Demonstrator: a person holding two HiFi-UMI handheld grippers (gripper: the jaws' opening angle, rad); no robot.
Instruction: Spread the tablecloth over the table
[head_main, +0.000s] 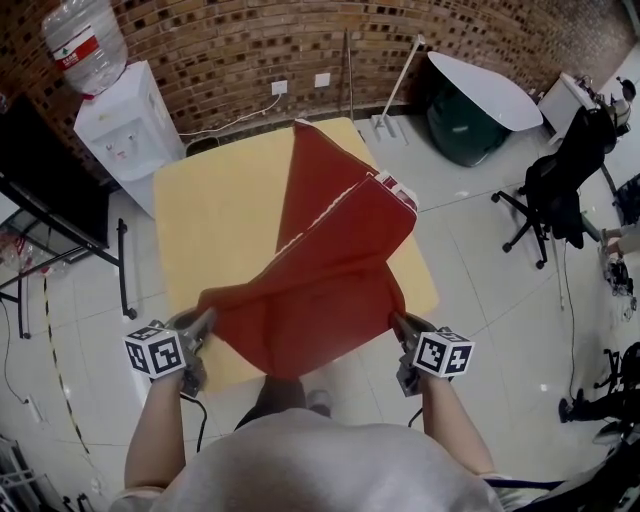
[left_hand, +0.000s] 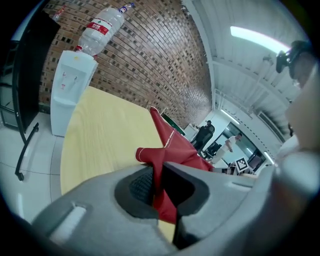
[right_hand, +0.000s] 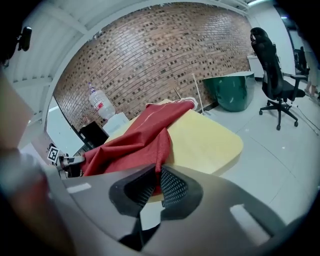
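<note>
A red tablecloth (head_main: 320, 260) lies folded and bunched on the yellow wooden table (head_main: 215, 210), running from the far edge to the near edge. My left gripper (head_main: 200, 328) is shut on the cloth's near left corner (left_hand: 159, 172); the red fabric is pinched between its pads. At the near right corner (right_hand: 159, 155) my right gripper (head_main: 400, 327) is likewise shut on the cloth, with fabric running into its closed jaws. Both corners sit at the table's near edge. The cloth's white-trimmed hem (head_main: 345, 195) crosses the middle of the table.
A white water dispenser (head_main: 125, 125) with a bottle stands at the table's far left. A dark rack (head_main: 50, 210) is on the left. A black office chair (head_main: 565, 185) and a green bin (head_main: 465, 125) stand to the right. Brick wall behind.
</note>
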